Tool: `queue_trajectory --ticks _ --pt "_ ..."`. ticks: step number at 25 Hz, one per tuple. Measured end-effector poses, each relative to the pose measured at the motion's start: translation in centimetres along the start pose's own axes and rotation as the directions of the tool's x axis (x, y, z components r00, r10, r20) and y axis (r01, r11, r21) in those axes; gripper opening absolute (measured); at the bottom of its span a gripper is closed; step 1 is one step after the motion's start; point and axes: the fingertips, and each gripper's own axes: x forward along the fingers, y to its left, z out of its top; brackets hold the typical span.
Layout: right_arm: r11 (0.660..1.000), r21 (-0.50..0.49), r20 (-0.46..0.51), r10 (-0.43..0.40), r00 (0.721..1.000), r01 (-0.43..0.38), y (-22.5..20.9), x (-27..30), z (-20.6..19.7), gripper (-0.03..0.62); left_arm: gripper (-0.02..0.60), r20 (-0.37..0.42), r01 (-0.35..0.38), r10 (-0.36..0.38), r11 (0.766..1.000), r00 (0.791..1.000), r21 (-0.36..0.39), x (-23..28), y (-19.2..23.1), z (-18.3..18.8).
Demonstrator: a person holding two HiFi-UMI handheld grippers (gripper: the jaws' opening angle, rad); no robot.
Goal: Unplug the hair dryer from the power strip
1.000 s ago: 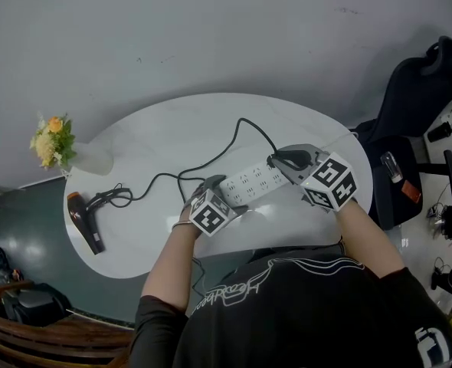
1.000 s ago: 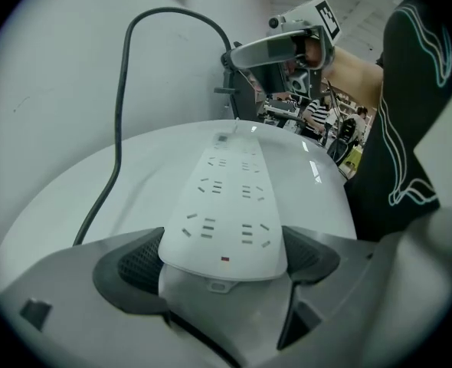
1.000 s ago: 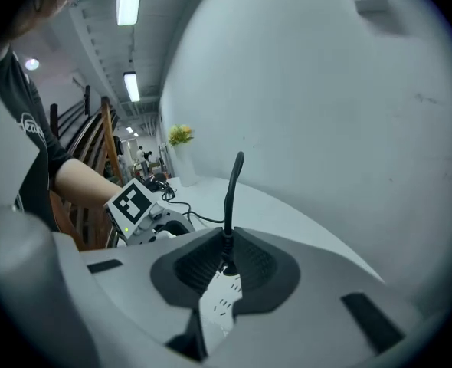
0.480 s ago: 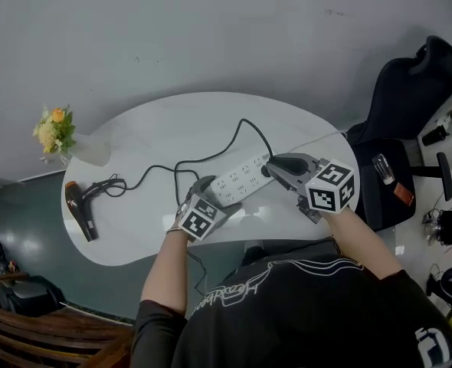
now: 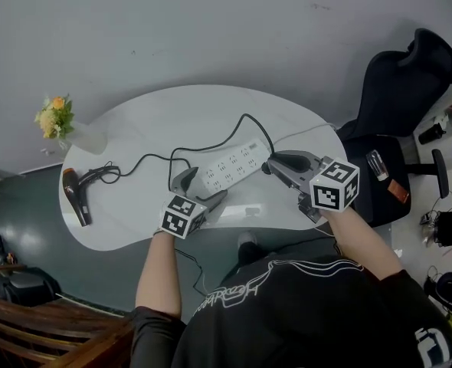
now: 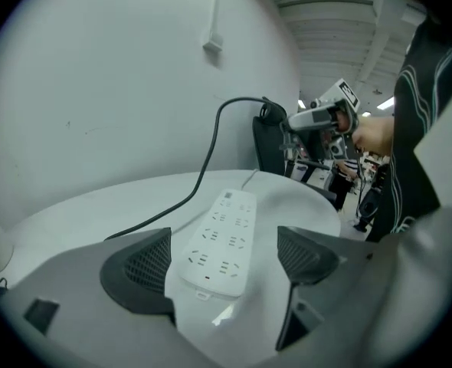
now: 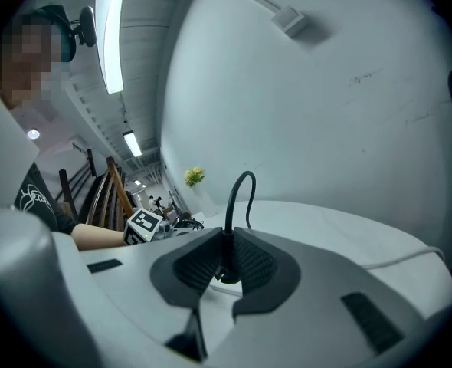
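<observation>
Table (image 5: 211,117): flowers (image 5: 54,117), hair dryer (image 5: 74,198) (chair (image 5: 398,90) beside).

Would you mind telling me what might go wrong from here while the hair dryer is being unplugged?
1. The left claw stands open on either side of the power strip, not clamped. A pull by the right claw, shut on the plug, might lift or slide the strip.
2. The black cord runs across the table to the hair dryer, which lies near the edge. A hard tug might drag it off.
</observation>
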Motion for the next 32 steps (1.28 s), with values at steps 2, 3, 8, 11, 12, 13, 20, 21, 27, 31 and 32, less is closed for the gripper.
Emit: queue_trajectory --ticks 2,3,8,11,12,13,20,21,27,31,32 --pt "1.0 0.003 0.014 0.015 1.0 -0.015 0.7 -1.0 0.1 0.029 0.433 0.062 0.0 0.003 0.999 0.998 -0.052 -1.5 -1.5 1.5" --pt "1.0 0.004 0.022 0.023 0.999 -0.023 1.1 -1.4 0.1 0.029 0.433 0.096 0.007 0.001 0.997 0.995 -0.081 -2.3 -2.3 2.3" --pt "0.997 -0.012 0.07 0.077 0.995 -0.076 4.0 -3.5 0.9 0.029 0.431 0.281 0.083 -0.017 0.97 0.96 -0.227 -7.3 -6.6 6.2" --pt "0.995 -0.019 0.105 0.1 0.989 -0.099 5.7 -5.3 1.3 0.029 0.428 0.344 0.031 0.081 0.951 0.935 -0.308 -10.1 -8.6 8.0" --pt "0.994 -0.018 0.119 0.105 0.987 -0.104 6.2 -6.0 1.4 0.029 0.425 0.358 0.009 0.112 0.948 0.927 -0.32 -10.9 -9.5 8.6" --pt "0.994 -0.016 0.134 0.113 0.984 -0.112 6.8 -6.6 1.5 0.029 0.421 0.377 0.003 0.127 0.945 0.918 -0.327 -11.7 -10.5 9.3" --pt "0.984 -0.032 0.201 0.179 0.963 -0.176 11.0 -11.6 1.4 0.029 0.025 0.5 0.077 0.116 0.933 0.858 -0.351 -16.4 -17.3 12.4" --pt "0.982 -0.038 0.203 0.188 0.961 -0.184 11.7 -12.3 1.3 0.029 0.022 0.509 0.091 0.11 0.931 0.854 -0.354 -16.8 -18.2 12.5" --pt "0.973 -0.069 0.203 0.231 0.952 -0.222 14.5 -15.7 0.2 0.032 0.006 0.521 0.107 0.094 0.933 0.848 -0.343 -18.0 -22.5 12.8" --pt "0.971 -0.058 0.204 0.239 0.949 -0.232 15.4 -17.1 -0.8 0.032 0.005 0.537 0.124 0.074 0.938 0.84 -0.323 -18.5 -24.4 12.9" --pt "0.971 -0.054 0.208 0.239 0.948 -0.233 15.5 -17.3 -0.9 0.032 0.005 0.539 0.126 0.072 0.938 0.839 -0.322 -18.5 -24.6 12.9"
